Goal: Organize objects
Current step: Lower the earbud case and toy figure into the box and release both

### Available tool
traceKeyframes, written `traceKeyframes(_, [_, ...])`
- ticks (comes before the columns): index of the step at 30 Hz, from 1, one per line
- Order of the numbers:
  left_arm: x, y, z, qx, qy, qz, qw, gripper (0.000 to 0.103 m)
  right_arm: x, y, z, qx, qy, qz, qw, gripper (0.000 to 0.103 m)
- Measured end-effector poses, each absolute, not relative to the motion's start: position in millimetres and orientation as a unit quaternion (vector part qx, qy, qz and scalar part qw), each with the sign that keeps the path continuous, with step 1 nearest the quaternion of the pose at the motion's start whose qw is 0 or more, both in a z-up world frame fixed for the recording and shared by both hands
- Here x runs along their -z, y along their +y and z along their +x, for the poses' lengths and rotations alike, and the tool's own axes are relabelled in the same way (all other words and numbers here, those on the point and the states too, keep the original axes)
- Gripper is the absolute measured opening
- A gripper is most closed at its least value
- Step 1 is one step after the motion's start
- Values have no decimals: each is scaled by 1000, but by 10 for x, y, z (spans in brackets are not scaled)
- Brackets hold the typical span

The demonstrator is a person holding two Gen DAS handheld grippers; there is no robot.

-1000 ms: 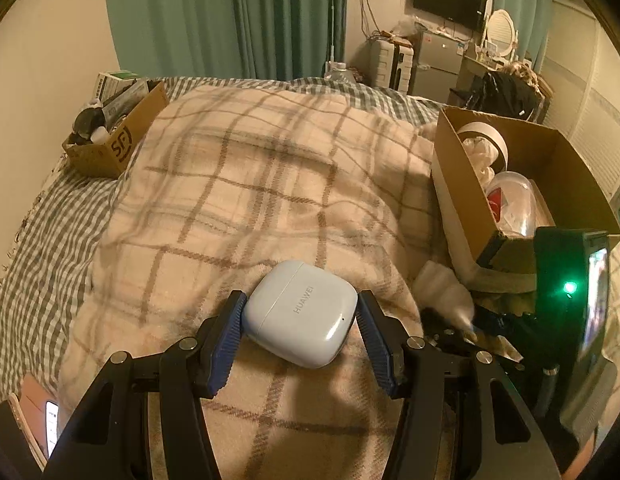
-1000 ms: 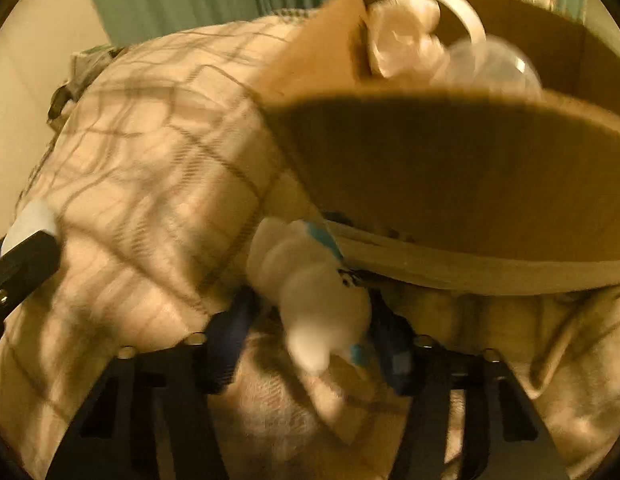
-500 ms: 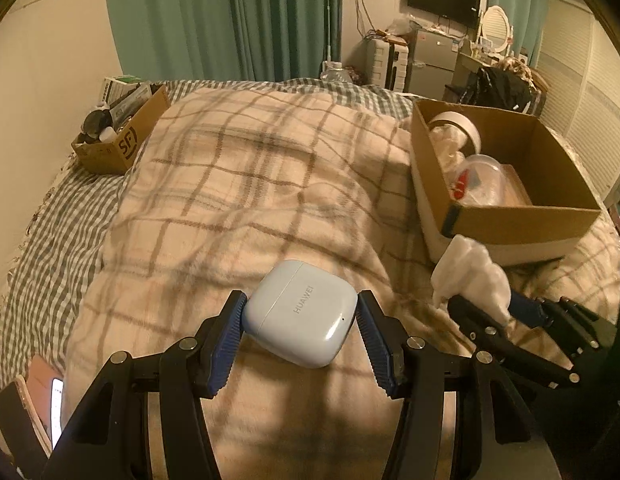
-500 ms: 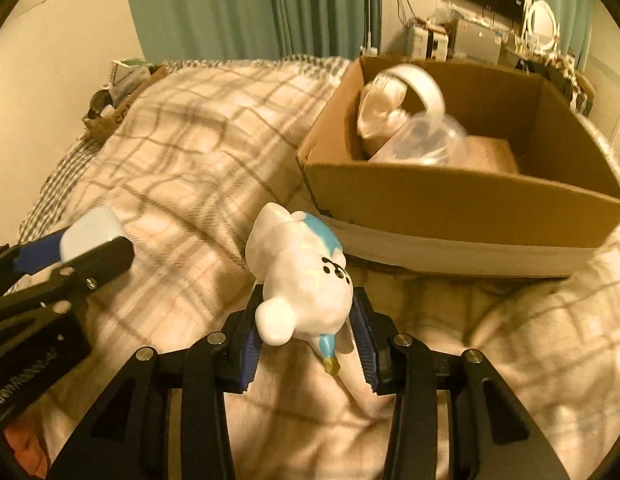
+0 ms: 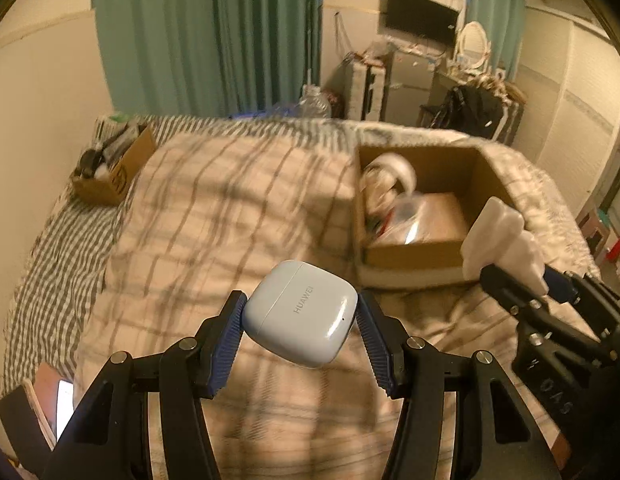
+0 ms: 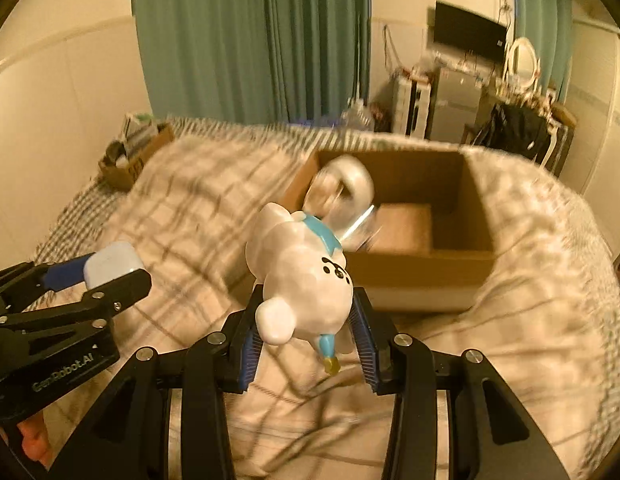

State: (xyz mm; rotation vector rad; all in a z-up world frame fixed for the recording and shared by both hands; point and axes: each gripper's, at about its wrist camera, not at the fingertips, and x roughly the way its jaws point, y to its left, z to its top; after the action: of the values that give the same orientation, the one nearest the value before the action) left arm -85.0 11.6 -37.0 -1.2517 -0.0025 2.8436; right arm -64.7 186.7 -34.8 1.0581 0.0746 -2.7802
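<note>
Left wrist view: left hand-held gripper (image 5: 300,326) clamped on white earbud case (image 5: 301,313), carried above plaid blanket (image 5: 230,216); large cardboard box (image 5: 414,254) ahead and to the right, open top up; small cardboard box (image 5: 118,172) far left, well apart.

Right wrist view: right hand-held gripper (image 6: 306,338) narrow, pinching white bear figurine (image 6: 300,280) (head toward the camera, long axis pointing at the box); large cardboard box (image 6: 420,268) straight ahead, near.

Key relation: right hand nearer the large box, likely first to drop; left needs a rightward swing.
</note>
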Motion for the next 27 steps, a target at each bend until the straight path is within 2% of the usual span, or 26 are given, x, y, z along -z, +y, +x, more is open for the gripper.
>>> traceKeyframes(11, [-219,704,-1156,-941,37,-332,50,57,-462,2319,-873,950,59,303,42,40])
traceKeyframes(14, [-233,738,-1362,-935,8,-344,82,57,-559,2401,-1048,952,59,300,35,40])
traceKeyframes(20, [-94,926,-1822,-930,4,-353,105,57,-486,2498,-1476,947,61,313,25,40])
traceKeyframes(27, [306,1115,-2210,-917,13,-377,127,57,-75,2648,-2029,936,46,349,23,40])
